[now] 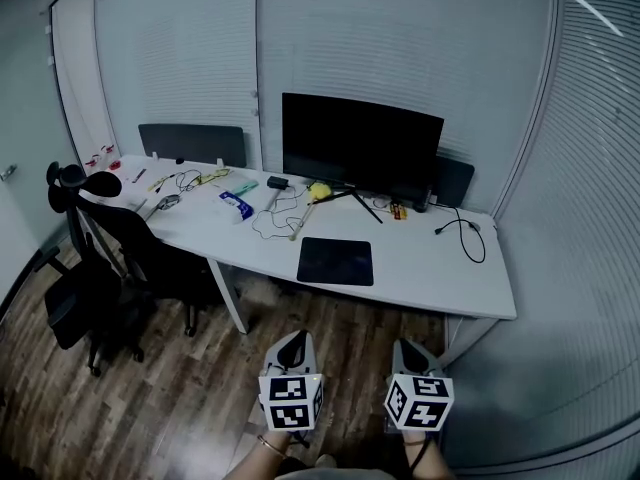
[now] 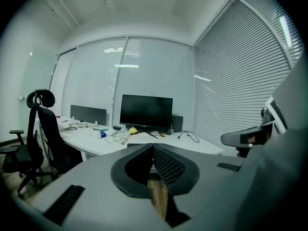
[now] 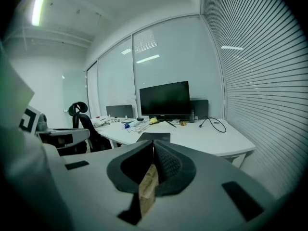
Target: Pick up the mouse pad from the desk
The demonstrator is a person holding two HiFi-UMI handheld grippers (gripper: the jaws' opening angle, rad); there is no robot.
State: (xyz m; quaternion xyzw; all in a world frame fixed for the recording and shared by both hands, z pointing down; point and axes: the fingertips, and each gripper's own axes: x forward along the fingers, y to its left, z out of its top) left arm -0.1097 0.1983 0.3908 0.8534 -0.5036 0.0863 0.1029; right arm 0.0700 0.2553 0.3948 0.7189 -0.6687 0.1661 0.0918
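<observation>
One mouse pad [image 1: 335,261] on one table [image 1: 450,278], one monitor [image 1: 360,148] behind, one office chair [image 1: 100,258], left hand-held gripper [image 1: 291,346] and right hand-held gripper [image 1: 409,352] both clenched on nothing

light: dim, bluish | glare: ceiling strip [image 3: 40,4] | edges: fisheye bend, dark vignette

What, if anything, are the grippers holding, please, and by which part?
Nothing: left gripper and right gripper are shut, empty; the mouse pad lies on the desk.
</observation>
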